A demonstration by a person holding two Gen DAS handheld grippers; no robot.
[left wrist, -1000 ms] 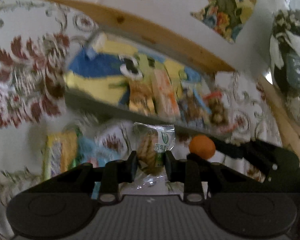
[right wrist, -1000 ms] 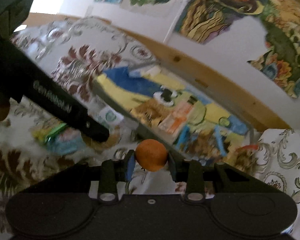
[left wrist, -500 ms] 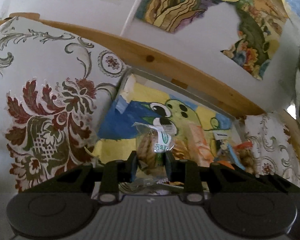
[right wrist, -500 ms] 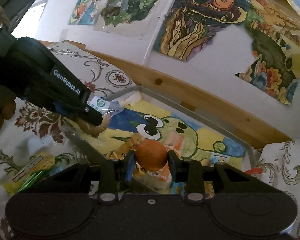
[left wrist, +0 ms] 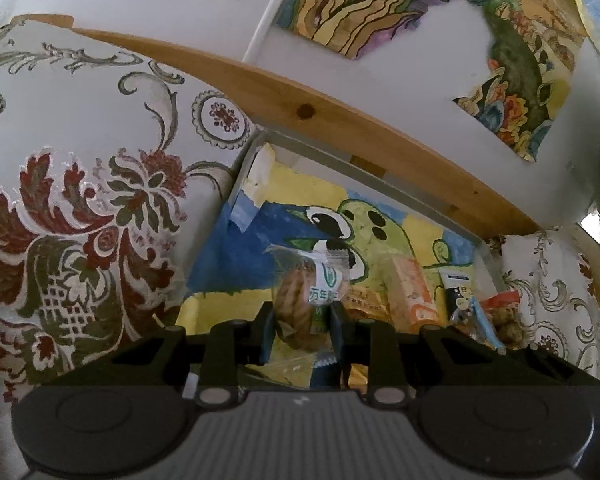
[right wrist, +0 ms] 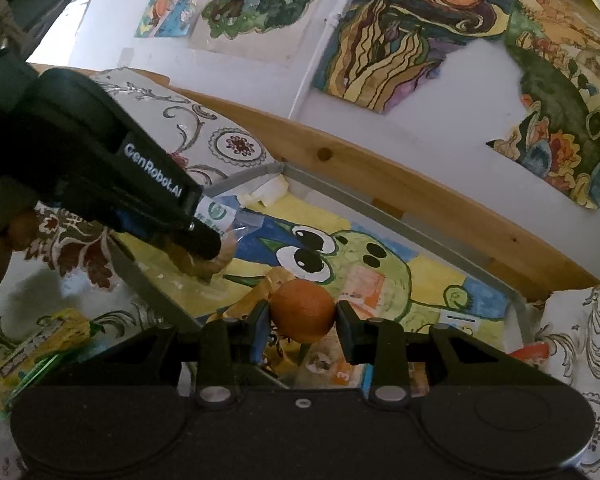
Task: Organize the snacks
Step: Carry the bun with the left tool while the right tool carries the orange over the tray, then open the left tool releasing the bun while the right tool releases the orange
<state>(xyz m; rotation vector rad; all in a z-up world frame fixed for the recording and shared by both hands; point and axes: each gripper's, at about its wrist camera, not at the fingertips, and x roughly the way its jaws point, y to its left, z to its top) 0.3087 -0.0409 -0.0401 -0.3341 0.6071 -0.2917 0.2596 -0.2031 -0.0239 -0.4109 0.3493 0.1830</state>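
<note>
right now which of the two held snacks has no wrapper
The orange in the right gripper; the left gripper pinches a biscuit packet in clear plastic.

Orange fruit (right wrist: 303, 311); tray (right wrist: 400, 222) liner green frog on yellow-blue; cloth (left wrist: 80, 200) white, red-green floral

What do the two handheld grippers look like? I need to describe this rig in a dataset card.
Both match: matte black plastic. The left gripper has a ribbed grey base, two round black pads and silver screw heads at its finger pivots. The right gripper has blue finger pads. White "GenRobot.AI" lettering runs along the left gripper's side. No sleeves show.
</note>
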